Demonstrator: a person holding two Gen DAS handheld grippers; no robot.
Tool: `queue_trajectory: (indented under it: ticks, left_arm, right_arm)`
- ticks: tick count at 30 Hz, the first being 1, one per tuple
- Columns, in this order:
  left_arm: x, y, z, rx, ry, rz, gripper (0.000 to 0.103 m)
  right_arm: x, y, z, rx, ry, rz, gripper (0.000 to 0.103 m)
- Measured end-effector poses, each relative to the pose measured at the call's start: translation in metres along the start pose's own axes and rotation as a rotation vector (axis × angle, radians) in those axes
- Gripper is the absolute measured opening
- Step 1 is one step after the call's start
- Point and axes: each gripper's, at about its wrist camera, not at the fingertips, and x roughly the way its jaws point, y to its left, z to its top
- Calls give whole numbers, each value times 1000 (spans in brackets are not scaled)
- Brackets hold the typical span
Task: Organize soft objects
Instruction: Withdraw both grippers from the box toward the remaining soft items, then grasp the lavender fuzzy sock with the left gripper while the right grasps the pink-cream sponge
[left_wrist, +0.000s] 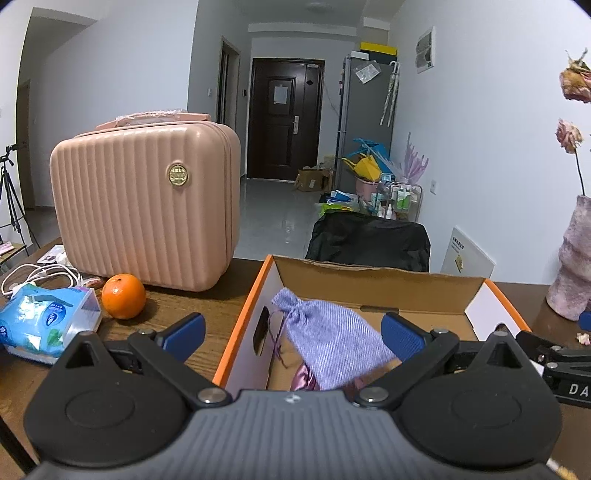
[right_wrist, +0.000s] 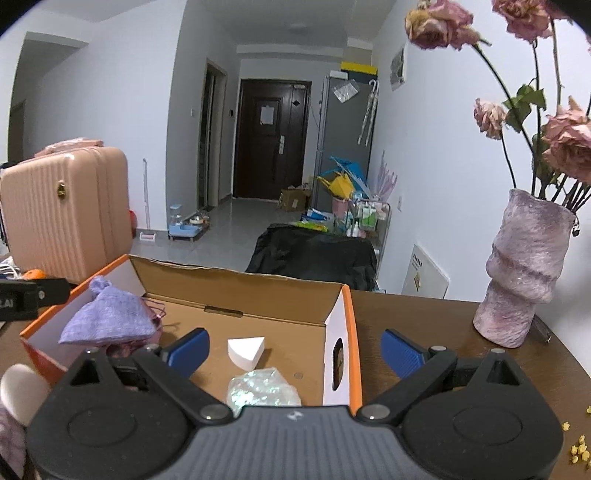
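Note:
An orange-edged cardboard box (left_wrist: 391, 286) (right_wrist: 240, 291) stands open on the brown table. Inside it a lilac drawstring pouch (left_wrist: 328, 338) (right_wrist: 109, 319) lies on top of a pink satin item (left_wrist: 304, 380). A white wedge-shaped sponge (right_wrist: 245, 350) and a shiny crinkled iridescent pouch (right_wrist: 264, 389) rest on the box floor. My left gripper (left_wrist: 293, 332) is open above the box's left wall, with the lilac pouch loose between its fingers. My right gripper (right_wrist: 295, 349) is open, straddling the box's right wall, empty. A pale rounded object (right_wrist: 20, 391) sits at the lower left.
A pink ribbed case (left_wrist: 147, 206), an orange (left_wrist: 123, 295), a tissue pack (left_wrist: 44, 319) and white cables (left_wrist: 40, 275) lie left of the box. A mauve vase (right_wrist: 524, 269) with dried roses stands right of it. Yellow crumbs (right_wrist: 578, 448) dot the table. A dark chair back (left_wrist: 369, 238) stands behind the table.

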Motion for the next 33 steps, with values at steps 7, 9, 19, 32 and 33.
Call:
queue_trajectory:
  ticks: [7,9,19,32,33]
  left_arm:
    - [-20,4,-17,31,11,-2,103]
    - [-25,6,-22,37,15,-3,103]
    - [-66,16,-45,60,-21,-46,103]
    - [-113,19,-72,97,-38,-75,103]
    - [-116,19,-75,100,-37,-76,103]
  right_arm:
    - [-31,2,-16,-6,-43,12,99]
    - [-38,3,-22,-8,-46,14,99]
    - [-77,9,-51,-6,-81,18,99]
    - [-126,24,-84,-20,-99,35,99]
    - [-130,25,-86,-18,-100,37,99]
